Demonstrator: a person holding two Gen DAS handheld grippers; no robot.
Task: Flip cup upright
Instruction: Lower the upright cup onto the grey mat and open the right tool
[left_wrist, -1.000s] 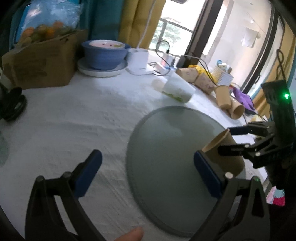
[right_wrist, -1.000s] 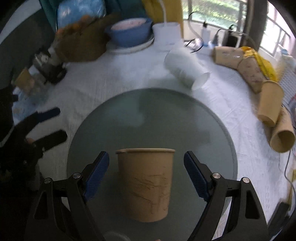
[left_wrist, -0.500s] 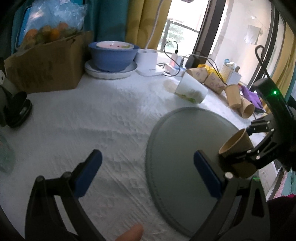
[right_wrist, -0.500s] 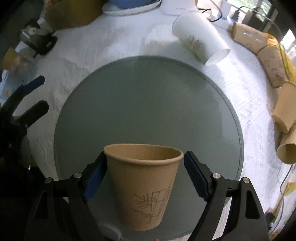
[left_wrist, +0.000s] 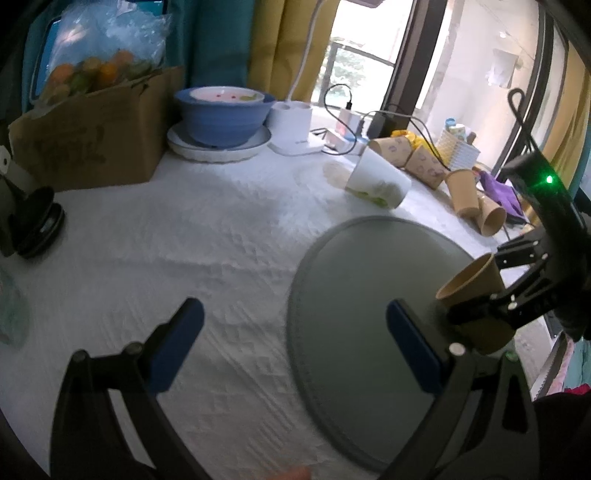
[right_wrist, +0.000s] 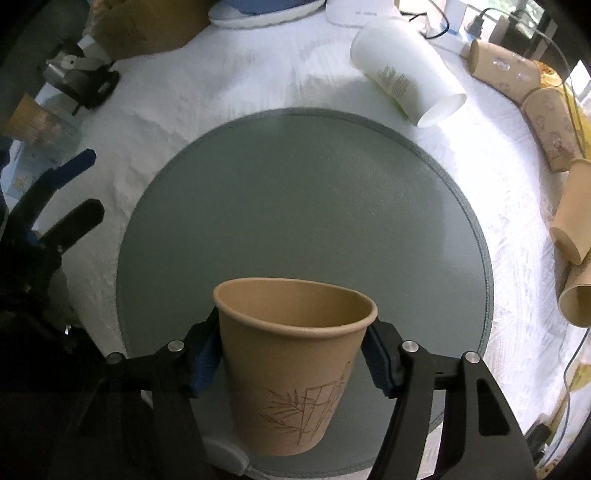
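Note:
A brown paper cup (right_wrist: 295, 365) with a bamboo print is held mouth-up in my right gripper (right_wrist: 291, 360), whose blue pads press both its sides. It hangs over the near edge of the round grey mat (right_wrist: 303, 206). In the left wrist view the same cup (left_wrist: 476, 295) shows at the right, clamped by the right gripper above the mat (left_wrist: 362, 280). My left gripper (left_wrist: 295, 343) is open and empty, low over the white tablecloth left of the mat.
A white cup (right_wrist: 406, 85) lies on its side beyond the mat. Several brown cups (right_wrist: 569, 210) lie or stand at the right. A blue bowl on a plate (left_wrist: 221, 118), a cardboard box (left_wrist: 88, 144) and cables stand at the back.
The right gripper closed on the brown cup and lifted it, tilting it so the open mouth shows. The left gripper drew back to the left, away from the mat.

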